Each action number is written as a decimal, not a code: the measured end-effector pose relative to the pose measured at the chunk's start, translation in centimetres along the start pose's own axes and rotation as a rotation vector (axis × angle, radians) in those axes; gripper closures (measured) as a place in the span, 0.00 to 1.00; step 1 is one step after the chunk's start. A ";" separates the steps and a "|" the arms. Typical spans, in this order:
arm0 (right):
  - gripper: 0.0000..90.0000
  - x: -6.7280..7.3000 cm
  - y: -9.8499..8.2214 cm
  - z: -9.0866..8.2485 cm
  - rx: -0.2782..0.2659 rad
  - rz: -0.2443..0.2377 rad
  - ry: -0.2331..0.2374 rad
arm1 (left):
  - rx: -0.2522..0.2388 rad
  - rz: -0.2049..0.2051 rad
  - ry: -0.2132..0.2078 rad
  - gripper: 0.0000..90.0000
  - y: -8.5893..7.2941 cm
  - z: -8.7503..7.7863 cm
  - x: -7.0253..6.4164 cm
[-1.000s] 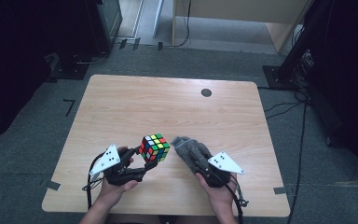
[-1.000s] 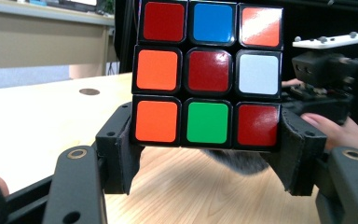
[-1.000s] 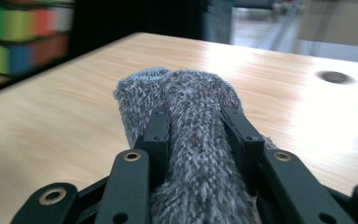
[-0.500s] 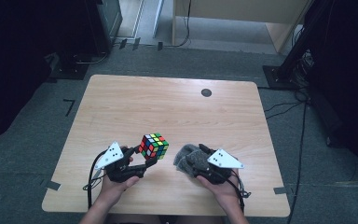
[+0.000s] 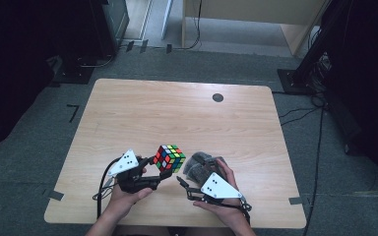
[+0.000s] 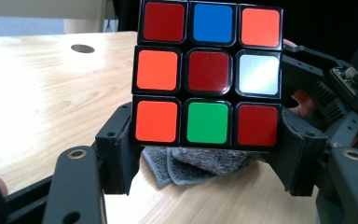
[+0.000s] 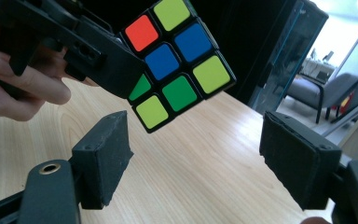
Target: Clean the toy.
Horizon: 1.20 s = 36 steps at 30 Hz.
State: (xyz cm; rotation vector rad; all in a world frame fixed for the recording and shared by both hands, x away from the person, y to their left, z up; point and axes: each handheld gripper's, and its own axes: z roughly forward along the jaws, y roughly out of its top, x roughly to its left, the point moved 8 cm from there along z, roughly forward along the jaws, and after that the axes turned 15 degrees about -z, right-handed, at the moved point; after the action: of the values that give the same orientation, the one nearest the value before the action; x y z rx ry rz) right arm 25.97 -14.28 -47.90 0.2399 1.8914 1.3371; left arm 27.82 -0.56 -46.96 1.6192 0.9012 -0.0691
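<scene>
The left gripper (image 5: 158, 166) is clamped on the cube (image 5: 170, 158), holding it above the table's (image 5: 177, 113) near edge, beside a grey cloth (image 5: 200, 165); the right gripper (image 5: 181, 181) has just been opening, its jaws spread with nothing between them, the cube a little beyond its pads; the step looks like a regrasp for a face turn; next, the right jaws must straddle one layer squarely before closing.
</scene>
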 end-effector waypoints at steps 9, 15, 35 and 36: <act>0.26 0.9 0.0 0.5 0.001 -0.129 -0.010 | 0.086 -0.027 -0.040 0.38 -0.4 0.5 -0.8; 0.32 1.3 0.3 0.7 0.002 -0.246 -0.050 | 0.150 -0.043 -0.070 0.38 -1.0 1.0 -1.3; 0.39 -1.5 -1.9 -0.4 0.094 -0.038 -0.088 | 0.039 -0.045 -0.005 0.24 0.6 -0.7 1.3; 0.39 -1.7 -1.7 -0.5 0.092 -0.017 -0.089 | 0.049 -0.040 0.006 0.24 0.4 -0.6 1.5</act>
State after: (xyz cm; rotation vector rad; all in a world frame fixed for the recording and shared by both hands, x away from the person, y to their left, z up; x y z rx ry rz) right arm 27.26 -16.32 -48.51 0.3238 1.8780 1.2106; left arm 28.82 0.72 -47.27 1.6478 0.9433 -0.1154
